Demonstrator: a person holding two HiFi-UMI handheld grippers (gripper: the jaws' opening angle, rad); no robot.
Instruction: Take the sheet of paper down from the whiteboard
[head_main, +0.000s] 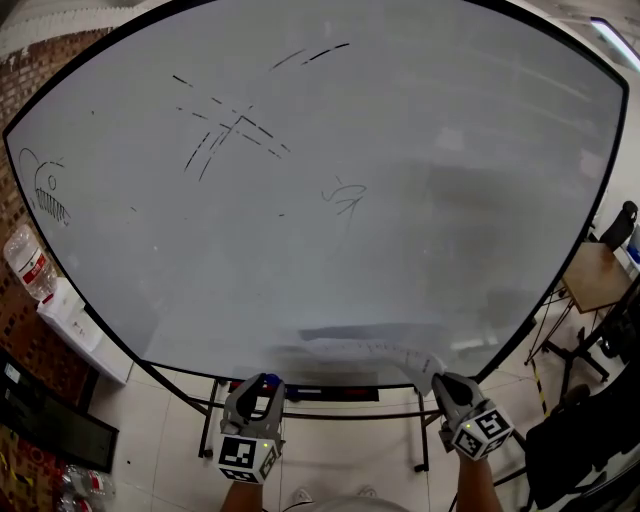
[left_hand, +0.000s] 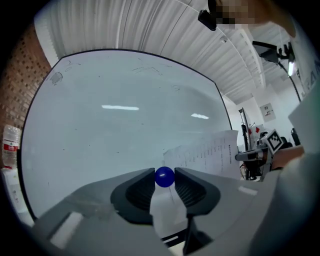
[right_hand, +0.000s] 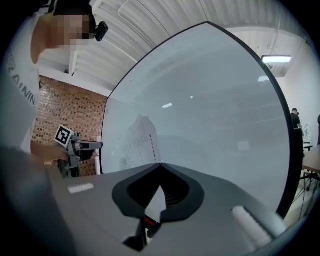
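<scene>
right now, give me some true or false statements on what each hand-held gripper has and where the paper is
1. The left hand-held gripper grips a blue ball between its jaws. True.
2. The right hand-held gripper is open and empty. False: it is shut on the sheet of paper.
3. The sheet hangs high in the middle of the whiteboard. False: it is down by the board's bottom edge.
4. Marker scribbles show on the board. True.
</scene>
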